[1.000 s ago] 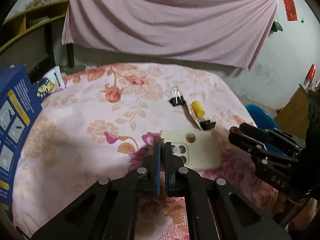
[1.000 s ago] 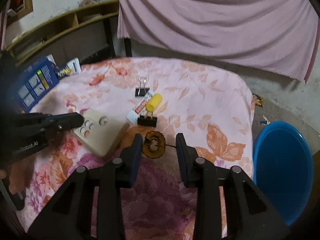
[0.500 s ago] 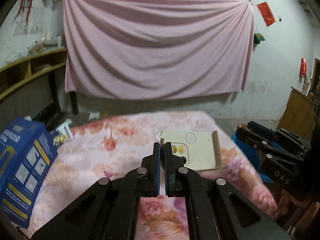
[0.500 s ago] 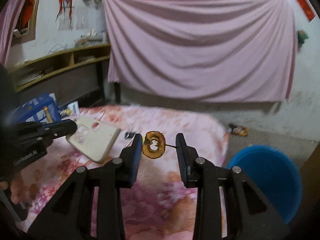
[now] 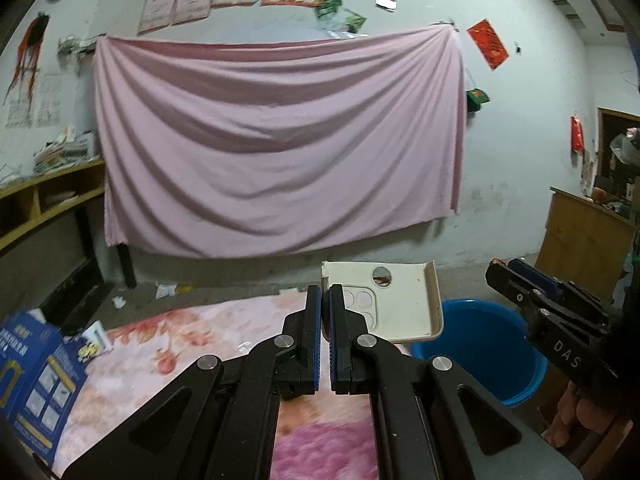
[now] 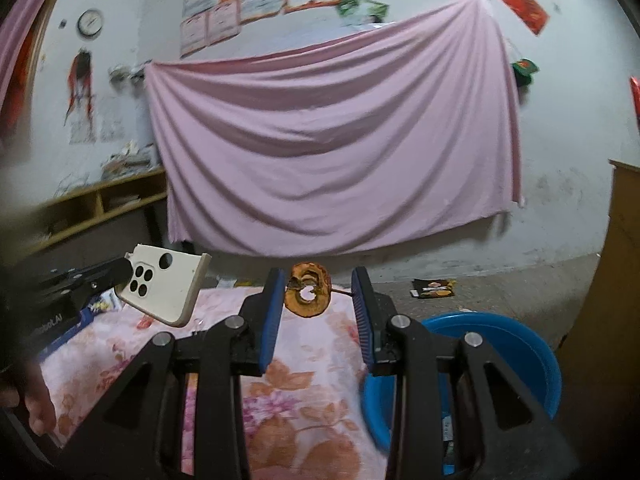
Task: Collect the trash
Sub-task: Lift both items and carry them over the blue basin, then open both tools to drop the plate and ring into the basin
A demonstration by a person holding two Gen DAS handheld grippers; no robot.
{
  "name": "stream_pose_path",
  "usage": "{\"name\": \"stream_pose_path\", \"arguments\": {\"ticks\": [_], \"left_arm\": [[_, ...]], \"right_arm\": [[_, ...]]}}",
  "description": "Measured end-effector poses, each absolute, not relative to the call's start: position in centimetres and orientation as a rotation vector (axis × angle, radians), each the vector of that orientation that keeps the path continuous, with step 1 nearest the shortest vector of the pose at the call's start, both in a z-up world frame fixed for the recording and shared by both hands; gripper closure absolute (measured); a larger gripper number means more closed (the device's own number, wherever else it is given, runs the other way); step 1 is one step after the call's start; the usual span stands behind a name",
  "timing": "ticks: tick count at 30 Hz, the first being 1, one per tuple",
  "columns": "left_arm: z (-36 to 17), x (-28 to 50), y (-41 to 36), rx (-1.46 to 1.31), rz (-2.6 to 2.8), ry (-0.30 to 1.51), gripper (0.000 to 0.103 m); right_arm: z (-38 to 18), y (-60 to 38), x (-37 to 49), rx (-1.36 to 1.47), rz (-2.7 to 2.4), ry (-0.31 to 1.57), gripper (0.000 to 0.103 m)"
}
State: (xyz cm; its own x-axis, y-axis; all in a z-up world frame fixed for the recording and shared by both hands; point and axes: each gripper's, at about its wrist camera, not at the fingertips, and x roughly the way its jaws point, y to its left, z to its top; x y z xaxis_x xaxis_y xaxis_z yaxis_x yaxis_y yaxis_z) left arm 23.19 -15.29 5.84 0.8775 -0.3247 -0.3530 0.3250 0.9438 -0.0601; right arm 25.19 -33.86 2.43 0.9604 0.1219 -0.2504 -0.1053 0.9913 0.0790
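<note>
On the right tongs [image 5: 498, 270], white lettering "DAS".

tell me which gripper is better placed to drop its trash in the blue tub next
Right, probably. The right gripper holds the brown fruit slice right beside the blue tub, which sits just under its right finger. The left gripper pinches the phone case above the table edge, farther off.

blue basin [image 6: 520, 344] stands open-topped just beside the flowered bed [image 6: 312, 380].
</note>
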Motion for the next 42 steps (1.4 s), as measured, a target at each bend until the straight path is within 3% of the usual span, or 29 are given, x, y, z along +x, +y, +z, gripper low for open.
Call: {"name": "stream_pose_path", "arguments": {"ticks": [12,27,42], "left_arm": [[7.3,23.2,-24.1,0.051,-0.481,0.332,0.102],[4.6,25.6,-30.9,0.05,-0.561,0.444,0.101],[0.9,28.0,-32.8,0.041,-0.553,0.594,0.101]], "right_arm": [[2.7,-41.4,22.6,0.185,-0.109,0.191,0.042],[0.8,-45.2,23.8,0.258,-0.215,0.318,0.042],[-1.1,-46.6,25.4,0.311,-0.215,0.452,0.041]]}}
